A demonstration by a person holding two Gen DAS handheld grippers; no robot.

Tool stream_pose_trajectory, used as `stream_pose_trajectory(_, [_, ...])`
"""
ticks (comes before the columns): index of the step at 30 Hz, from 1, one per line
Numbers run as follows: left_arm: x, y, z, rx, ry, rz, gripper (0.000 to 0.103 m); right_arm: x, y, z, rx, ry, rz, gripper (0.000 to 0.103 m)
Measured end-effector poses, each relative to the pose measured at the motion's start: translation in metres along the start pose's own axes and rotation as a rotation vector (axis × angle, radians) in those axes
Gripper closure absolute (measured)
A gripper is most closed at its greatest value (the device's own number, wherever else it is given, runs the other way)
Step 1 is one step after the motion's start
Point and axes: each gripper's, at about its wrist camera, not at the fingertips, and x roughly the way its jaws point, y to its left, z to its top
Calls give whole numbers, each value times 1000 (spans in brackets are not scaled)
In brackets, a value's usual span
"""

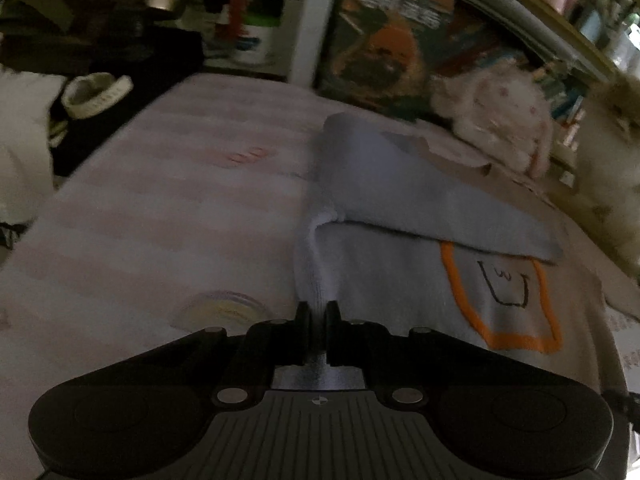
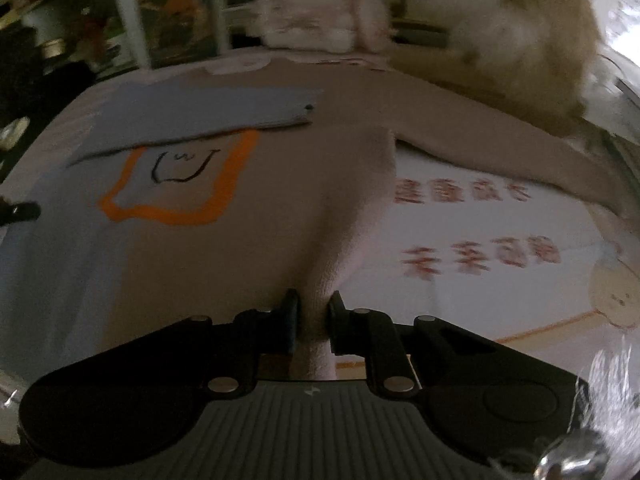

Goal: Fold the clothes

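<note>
Two-tone sweater spread flat on the desk, pale blue on one half, beige on the other, with an orange-outlined patch on the chest bearing a small black drawn face. Blue sleeve folded across the body, its cuff end lying just above the patch. Beige sleeve stretched out sideways toward the plush toys. Left tongs nearly closed, pinching a raised ridge of the blue hem between the pads. Right tongs narrowed on a bunched ridge of the beige hem, cloth filling the gap between the pads. Desk covered with a pale pink striped cloth, printed with reddish characters beside the beige half. Fluffy white plush toy and a larger tan-and-white plush toy at the far edge, the tan one touching the beige sleeve. White shoe on a dark surface off the desk's far left in the left wrist view. Both views dim and somewhat blurred.
</note>
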Motion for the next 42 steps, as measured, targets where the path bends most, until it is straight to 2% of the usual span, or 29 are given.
stream_pose_trajectory(6, [-2, 45, 8, -24, 7, 44, 96, 13, 47, 8, -82, -4, 51, 89])
stream_pose_trajectory(11, [-3, 68, 11, -36, -1, 59, 96, 20, 75, 12, -134, -6, 70, 89])
stream_pose_trajectory(19, [0, 80, 9, -49, -5, 63, 94, 25, 84, 15, -145, -10, 60, 89])
stream_pose_trajectory(21, [0, 80, 8, -45, -10, 67, 90, 26, 84, 15, -143, -9, 57, 88])
stream_pose_trajectory(24, [-3, 78, 9, -22, -17, 85, 89, 23, 84, 15, -142, -4, 50, 82])
stream_pose_trajectory(26, [-11, 72, 10, 18, -37, 110, 89, 18, 83, 13, -129, -19, 53, 68])
stream_pose_trajectory(27, [-16, 68, 11, 48, -54, 125, 87, 13, 81, 13, -121, -39, 60, 65])
stream_pose_trajectory(29, [-24, 58, 10, 91, -87, 134, 79, 3, 77, 13, -108, -83, 67, 49])
stream_pose_trajectory(30, [-28, 53, 10, 110, -103, 135, 65, -1, 75, 13, -104, -103, 64, 44])
stream_pose_trajectory(31, [-32, 48, 9, 130, -119, 135, 47, -6, 73, 13, -101, -123, 60, 34])
stream_pose_trajectory(32, [-36, 43, 9, 149, -136, 136, 38, -9, 71, 13, -97, -135, 53, 27])
stream_pose_trajectory(33, [-40, 37, 8, 160, -153, 133, 27, -12, 69, 13, -93, -143, 45, 25])
stream_pose_trajectory(37, [-44, 12, 7, 172, -191, 84, 17, -16, 58, 11, -70, -147, 2, 16])
stream_pose_trajectory(42, [-35, -11, -1, 185, -167, 52, 16, -13, 34, 7, -25, -119, -56, 12])
